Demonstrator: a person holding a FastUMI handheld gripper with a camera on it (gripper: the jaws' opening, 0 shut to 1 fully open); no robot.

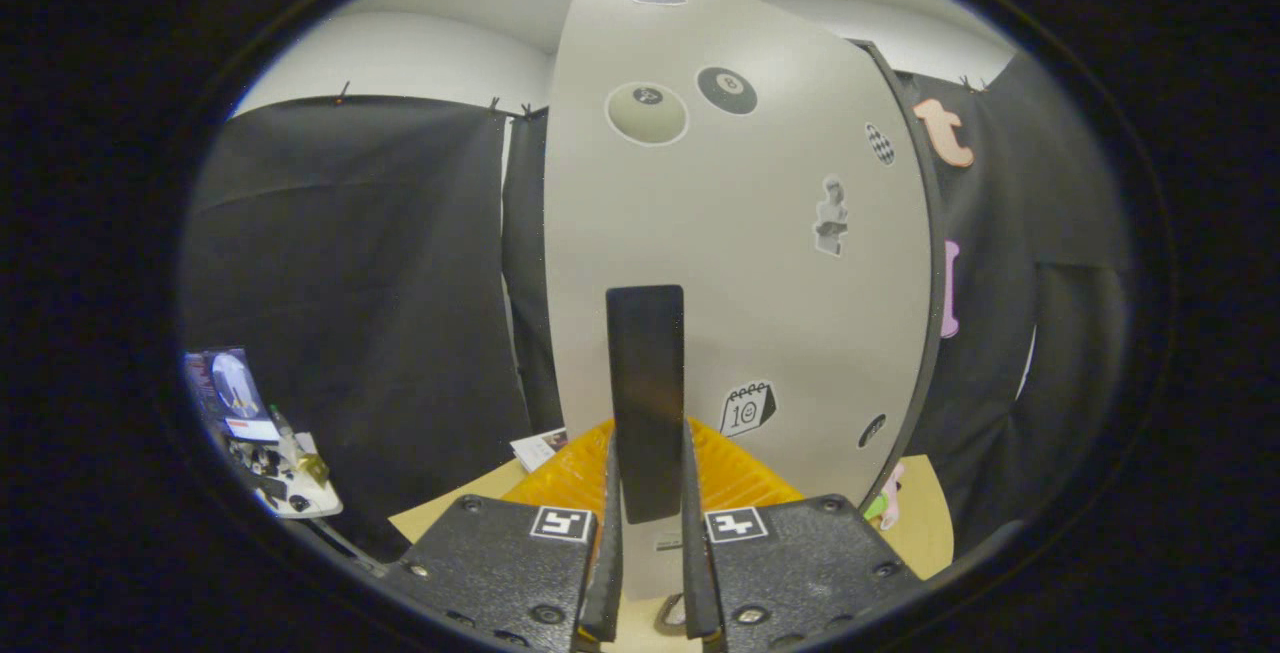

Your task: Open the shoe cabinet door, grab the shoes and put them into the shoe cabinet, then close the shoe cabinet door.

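The surface (925,523) is a pale tan wooden board. Its bare parts show at the left and right of the claw. An orange ribbed sheet (580,473) lies on it, directly under the cabinet door. A small printed card (537,449) lies just beyond the left edge of the orange sheet. Black cloth drapes (350,313) close off the room behind and to both sides. A white wall and ceiling rise above the drapes.

The tall pale grey shoe cabinet door (740,273) stands upright directly ahead of the claw. A flat black rectangular handle (646,393) runs vertically down its lower middle. The claw (648,573) is clenched around the lower end of this handle; both fingers (606,553) sit tight against its sides.

Stickers on the door: a black billiard ball bearing an "8" (727,90), a pale billiard ball (648,113), a chequered oval (879,144), a grey bust figure (831,216), and a calendar page reading "10" (747,408). The writing on the pale ball is too small to read.

A white shelf of small cluttered items (275,463) sits at the far left, off the surface.
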